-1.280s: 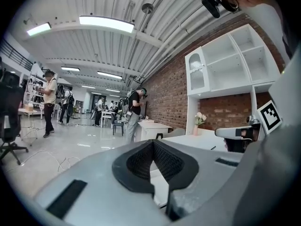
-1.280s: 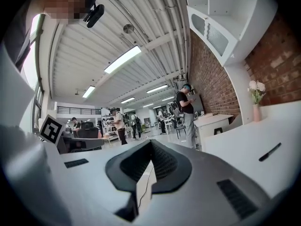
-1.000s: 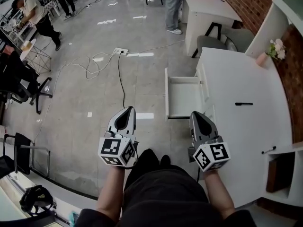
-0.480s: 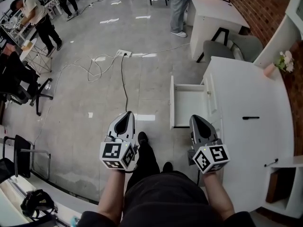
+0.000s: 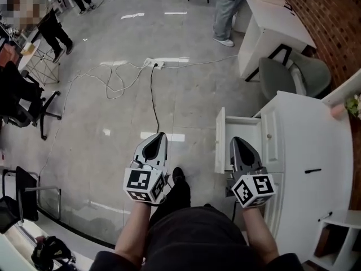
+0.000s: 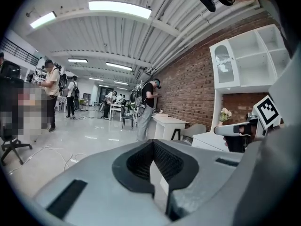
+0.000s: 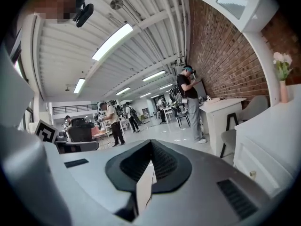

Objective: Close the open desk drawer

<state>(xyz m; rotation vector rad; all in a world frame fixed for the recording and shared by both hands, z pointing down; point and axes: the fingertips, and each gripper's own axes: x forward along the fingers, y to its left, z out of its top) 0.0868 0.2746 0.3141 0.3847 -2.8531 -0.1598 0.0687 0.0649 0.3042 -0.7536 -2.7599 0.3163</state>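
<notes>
Cable [image 5: 152,92]: runs down the floor from power strip [image 5: 154,63], ends short of the left gripper
Left gripper [image 5: 160,134]: jaws clenched on nothing, over floor (cube carries square code markers only)
Drawer [image 5: 241,133]: pulled out leftward from desk [image 5: 304,134]
Right gripper [image 5: 234,139]: jaws clenched, empty, overlapping the drawer's near end
Pen [image 5: 313,170]: on desk, well apart from drawer

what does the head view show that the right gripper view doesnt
Only the head view: the open drawer, the pen on the white desk, and the floor cable. Only the right gripper view: the ceiling lights, and the right gripper's jaws seen shut, nothing between. Both: the desk, the grey chair and the person in jeans.
</notes>
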